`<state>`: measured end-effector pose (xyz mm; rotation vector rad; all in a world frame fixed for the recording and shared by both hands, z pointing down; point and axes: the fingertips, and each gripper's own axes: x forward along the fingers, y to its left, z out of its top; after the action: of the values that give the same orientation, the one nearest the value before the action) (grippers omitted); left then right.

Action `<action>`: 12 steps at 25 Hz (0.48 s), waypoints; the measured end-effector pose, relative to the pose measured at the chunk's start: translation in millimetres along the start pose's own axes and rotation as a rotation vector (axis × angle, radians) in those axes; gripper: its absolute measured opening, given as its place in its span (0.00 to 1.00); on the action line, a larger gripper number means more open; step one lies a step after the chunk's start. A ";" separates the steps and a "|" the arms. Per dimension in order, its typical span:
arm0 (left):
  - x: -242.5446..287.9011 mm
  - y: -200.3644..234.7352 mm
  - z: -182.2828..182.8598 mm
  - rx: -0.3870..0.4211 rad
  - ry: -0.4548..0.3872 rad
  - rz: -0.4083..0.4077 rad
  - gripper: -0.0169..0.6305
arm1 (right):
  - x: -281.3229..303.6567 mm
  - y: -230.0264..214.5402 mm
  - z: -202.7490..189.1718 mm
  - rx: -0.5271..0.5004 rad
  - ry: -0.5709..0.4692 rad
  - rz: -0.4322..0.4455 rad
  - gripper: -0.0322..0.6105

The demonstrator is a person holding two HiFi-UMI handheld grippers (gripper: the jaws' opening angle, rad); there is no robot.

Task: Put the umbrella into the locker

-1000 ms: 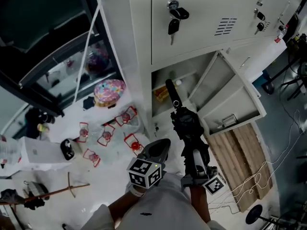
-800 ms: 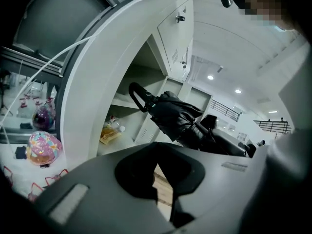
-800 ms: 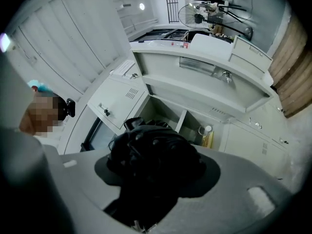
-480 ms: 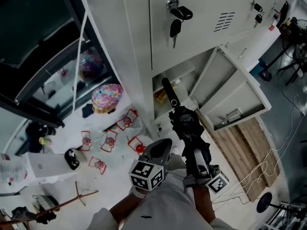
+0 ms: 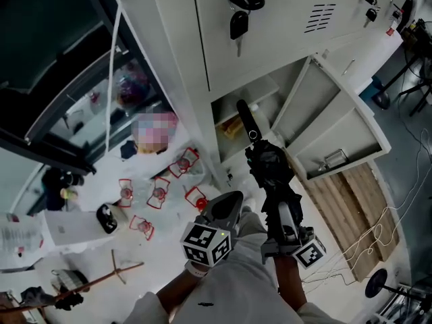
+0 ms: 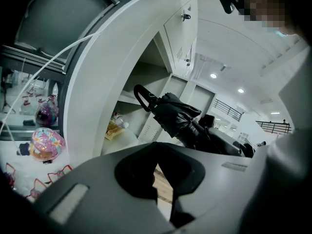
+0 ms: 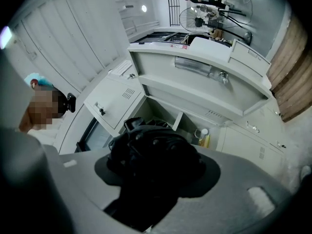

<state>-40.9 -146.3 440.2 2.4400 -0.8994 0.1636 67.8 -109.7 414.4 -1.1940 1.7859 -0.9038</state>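
Jaws of the right gripper (image 5: 282, 214) clamp the bundled canopy of a folded black fabric umbrella (image 5: 268, 167); handle end near the mouth of the open grey metal locker (image 5: 226, 106); left gripper (image 5: 223, 211) closed, empty; umbrella judged light, soft folds over a stiff shaft, best held mid-bundle.

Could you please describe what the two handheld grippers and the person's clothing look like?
Both the left gripper and the right gripper have broad grey plastic jaws with a dark scooped recess, and each carries a cube of black-and-white square markers. The person wears a pale top.
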 end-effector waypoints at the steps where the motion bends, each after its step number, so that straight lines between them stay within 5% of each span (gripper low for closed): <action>1: 0.4 -0.6 -1.2 -0.002 0.001 0.000 0.04 | -1.1 -0.8 0.8 -0.010 -0.001 -0.003 0.44; 12: 6.0 -4.5 7.9 0.016 -0.013 -0.001 0.04 | 25.8 3.3 9.9 -0.119 0.024 0.007 0.44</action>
<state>-34.0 -151.0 433.3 2.4589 -0.9063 0.1548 69.0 -134.3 401.5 -1.2549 1.8844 -0.8204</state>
